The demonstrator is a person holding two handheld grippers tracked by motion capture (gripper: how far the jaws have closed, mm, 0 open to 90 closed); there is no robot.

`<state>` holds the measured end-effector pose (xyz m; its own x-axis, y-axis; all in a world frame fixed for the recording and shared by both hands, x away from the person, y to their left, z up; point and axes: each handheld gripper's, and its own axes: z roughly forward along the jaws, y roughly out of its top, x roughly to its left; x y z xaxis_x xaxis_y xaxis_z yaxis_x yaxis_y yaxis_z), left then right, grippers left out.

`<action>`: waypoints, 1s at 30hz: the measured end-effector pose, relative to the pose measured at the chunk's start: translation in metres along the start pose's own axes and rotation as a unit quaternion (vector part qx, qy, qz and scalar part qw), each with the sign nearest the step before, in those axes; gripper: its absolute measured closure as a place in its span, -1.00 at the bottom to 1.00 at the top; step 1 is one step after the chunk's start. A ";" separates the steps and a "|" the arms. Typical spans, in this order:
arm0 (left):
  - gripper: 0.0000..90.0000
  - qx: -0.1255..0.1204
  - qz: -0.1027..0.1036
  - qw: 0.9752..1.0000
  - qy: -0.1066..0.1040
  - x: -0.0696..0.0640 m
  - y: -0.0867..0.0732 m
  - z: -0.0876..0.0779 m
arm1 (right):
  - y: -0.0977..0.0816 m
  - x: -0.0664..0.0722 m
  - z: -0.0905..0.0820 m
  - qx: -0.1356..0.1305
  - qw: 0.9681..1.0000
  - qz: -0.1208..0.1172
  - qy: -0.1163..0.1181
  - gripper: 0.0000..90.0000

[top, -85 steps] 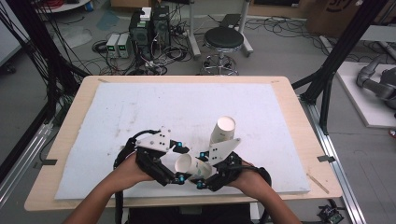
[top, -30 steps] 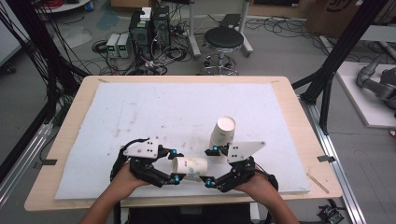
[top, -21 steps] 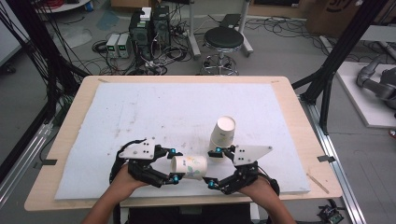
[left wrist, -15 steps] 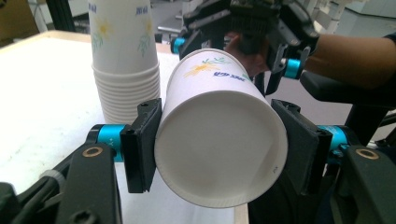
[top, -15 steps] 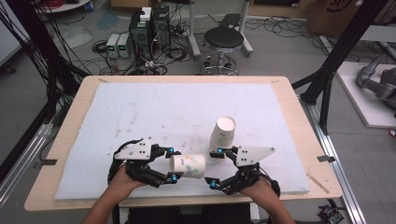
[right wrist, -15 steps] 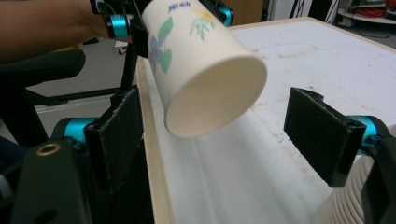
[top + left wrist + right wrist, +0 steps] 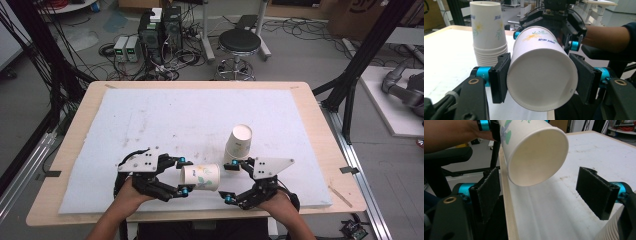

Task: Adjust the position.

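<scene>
A white paper cup (image 7: pixel 200 177) with a flower print lies on its side in the air, near the table's front edge. My left gripper (image 7: pixel 183 175) is shut on its base end. In the left gripper view the cup (image 7: pixel 541 72) sits between both pads, bottom toward the camera. My right gripper (image 7: pixel 229 182) stands open just right of the cup's mouth, touching nothing. In the right gripper view the cup's open mouth (image 7: pixel 536 155) hangs above and just beyond the open gripper (image 7: pixel 542 192). A stack of several upside-down cups (image 7: pixel 239 142) stands behind the right gripper.
A white foam mat (image 7: pixel 175 115) covers the wooden table (image 7: pixel 310 115). The stack of cups (image 7: pixel 487 32) rises close behind the left jaw. The table's front edge (image 7: pixel 507 215) runs under the right gripper. A stool and electronics stand on the floor beyond.
Both hands have drawn toward the front edge and apart. The cup has gone left with the left gripper, and the right gripper now stands off its mouth end.
</scene>
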<state>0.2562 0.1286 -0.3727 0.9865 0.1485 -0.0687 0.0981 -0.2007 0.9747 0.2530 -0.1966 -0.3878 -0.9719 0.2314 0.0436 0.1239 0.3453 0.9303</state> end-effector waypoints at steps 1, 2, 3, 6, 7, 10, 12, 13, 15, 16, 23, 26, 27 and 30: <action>-0.18 0.000 0.000 1.000 0.000 0.000 0.000 0.000 | 0.000 0.000 0.001 -0.001 1.000 -0.002 0.001 -0.55; -0.18 0.000 0.001 1.000 -0.003 -0.001 0.001 0.001 | 0.000 0.000 0.001 -0.002 1.000 -0.002 0.003 -0.55; -0.18 0.000 0.001 1.000 -0.003 -0.001 0.001 0.001 | 0.000 0.000 0.001 -0.002 1.000 -0.002 0.003 -0.55; -0.18 0.001 0.001 1.000 -0.008 -0.001 0.001 0.003 | 0.000 0.001 0.003 -0.003 1.000 -0.003 0.014 -0.55; -0.18 0.001 0.001 1.000 -0.010 -0.001 0.001 0.003 | 0.001 0.001 0.004 -0.004 1.000 -0.001 0.016 -0.55; -0.18 -0.001 0.000 1.000 -0.018 -0.001 0.001 0.005 | 0.001 0.001 0.006 -0.007 1.000 0.000 0.022 -0.55; -0.18 -0.001 0.000 1.000 -0.024 -0.002 0.001 0.007 | 0.001 0.001 0.007 -0.010 1.000 0.000 0.030 -0.55; -0.18 -0.001 0.000 1.000 -0.024 -0.002 0.001 0.007 | 0.001 0.001 0.007 -0.010 1.000 0.000 0.030 -0.55; -0.18 -0.001 -0.001 1.000 -0.031 -0.003 0.001 0.011 | 0.001 0.000 0.009 -0.010 0.999 -0.003 0.034 -0.54; -0.18 -0.001 -0.001 0.999 -0.033 -0.004 0.001 0.012 | 0.001 0.000 0.010 -0.011 0.999 -0.004 0.036 -0.54; -0.18 -0.027 -0.010 0.999 -0.042 -0.003 -0.002 0.013 | 0.001 -0.002 0.009 -0.034 0.998 -0.012 0.058 -0.40; -0.18 -0.046 -0.015 0.998 -0.047 -0.002 -0.005 0.012 | 0.001 -0.002 0.008 -0.050 0.997 -0.010 0.064 -0.39; -0.18 -0.050 -0.017 0.997 -0.048 -0.002 -0.006 0.012 | 0.001 -0.002 0.007 -0.054 0.996 -0.009 0.065 -0.38; -0.18 -0.058 -0.020 0.997 -0.049 -0.001 -0.008 0.011 | 0.001 -0.002 0.006 -0.064 0.996 -0.003 0.068 -0.32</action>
<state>0.2561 0.1194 -0.3829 0.9907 0.0570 -0.1239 0.1283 -0.0828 0.9883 0.2563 -0.1908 -0.3889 -0.9918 0.1012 0.0782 0.0994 0.2259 0.9691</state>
